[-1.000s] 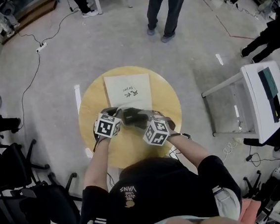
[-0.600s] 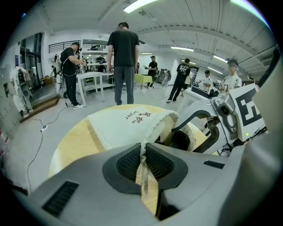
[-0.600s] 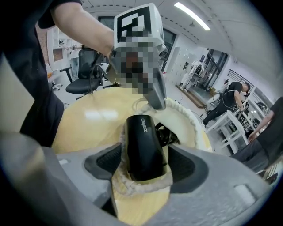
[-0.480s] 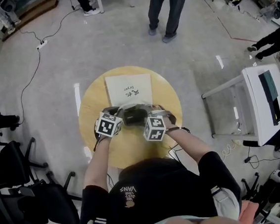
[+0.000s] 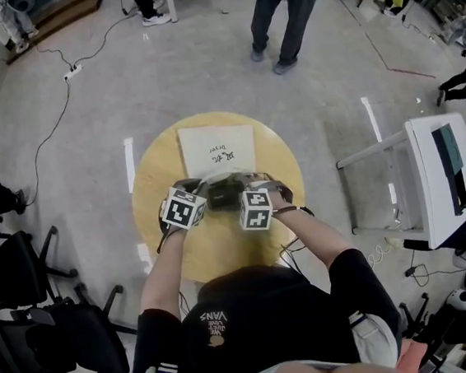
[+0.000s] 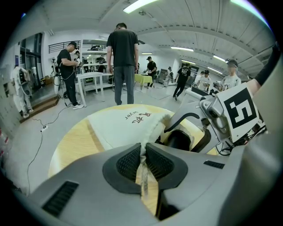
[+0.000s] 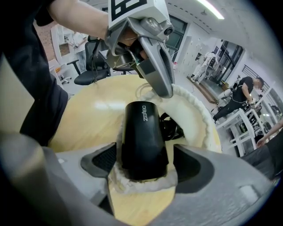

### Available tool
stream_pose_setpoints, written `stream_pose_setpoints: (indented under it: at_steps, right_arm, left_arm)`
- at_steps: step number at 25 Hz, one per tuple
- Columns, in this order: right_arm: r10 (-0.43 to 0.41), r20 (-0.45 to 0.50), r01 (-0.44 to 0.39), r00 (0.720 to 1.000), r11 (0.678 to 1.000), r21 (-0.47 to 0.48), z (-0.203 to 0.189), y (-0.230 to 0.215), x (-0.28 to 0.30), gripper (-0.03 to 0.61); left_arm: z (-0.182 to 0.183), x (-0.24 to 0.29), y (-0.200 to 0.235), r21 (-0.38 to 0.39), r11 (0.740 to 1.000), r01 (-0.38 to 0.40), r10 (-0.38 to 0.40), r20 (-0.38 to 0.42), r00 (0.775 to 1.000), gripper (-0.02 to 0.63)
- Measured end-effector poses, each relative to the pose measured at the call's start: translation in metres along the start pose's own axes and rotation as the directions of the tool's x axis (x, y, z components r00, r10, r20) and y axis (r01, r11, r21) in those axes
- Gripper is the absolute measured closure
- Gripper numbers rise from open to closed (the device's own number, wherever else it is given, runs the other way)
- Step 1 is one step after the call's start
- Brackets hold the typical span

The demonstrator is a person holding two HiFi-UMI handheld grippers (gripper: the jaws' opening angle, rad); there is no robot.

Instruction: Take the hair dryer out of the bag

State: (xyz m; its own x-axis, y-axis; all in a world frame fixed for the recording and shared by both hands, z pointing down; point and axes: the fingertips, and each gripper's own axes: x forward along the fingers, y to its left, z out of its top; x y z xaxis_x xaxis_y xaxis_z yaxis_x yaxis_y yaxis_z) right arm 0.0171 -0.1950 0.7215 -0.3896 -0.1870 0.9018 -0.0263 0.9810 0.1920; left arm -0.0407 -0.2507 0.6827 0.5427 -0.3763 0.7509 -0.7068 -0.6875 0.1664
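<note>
On the table (image 5: 144, 187), at left, my left gripper (image 6: 142, 161) pinches the rim of the bag (image 6: 126, 126), holding its mouth open. At right, the jaws of my right gripper (image 7: 144, 164) have just been opening and now straddle the hair dryer (image 7: 142, 132), which lies in that mouth. Next, I'd close on its barrel and pull.

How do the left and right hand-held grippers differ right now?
The left hand-held gripper is shut, pinching the cloth rim of the bag; the jaws of the right hand-held gripper have just been opening and stand wide. The left holds only cloth; the right straddles the black hair dryer without clamping it. Both work at the bag's mouth on the round table.
</note>
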Motion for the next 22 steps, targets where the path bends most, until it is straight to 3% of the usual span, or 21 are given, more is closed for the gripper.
stream_pose_setpoints:
  at_steps: [22]
  right_arm:
    - [0.155,-0.095,-0.157,0.983,0.987,-0.016,0.002,0.003,0.022,0.178]
  left_arm:
    - [0.000,0.001,0.002,0.010,1.000,0.000,0.000,0.004,1.000,0.571]
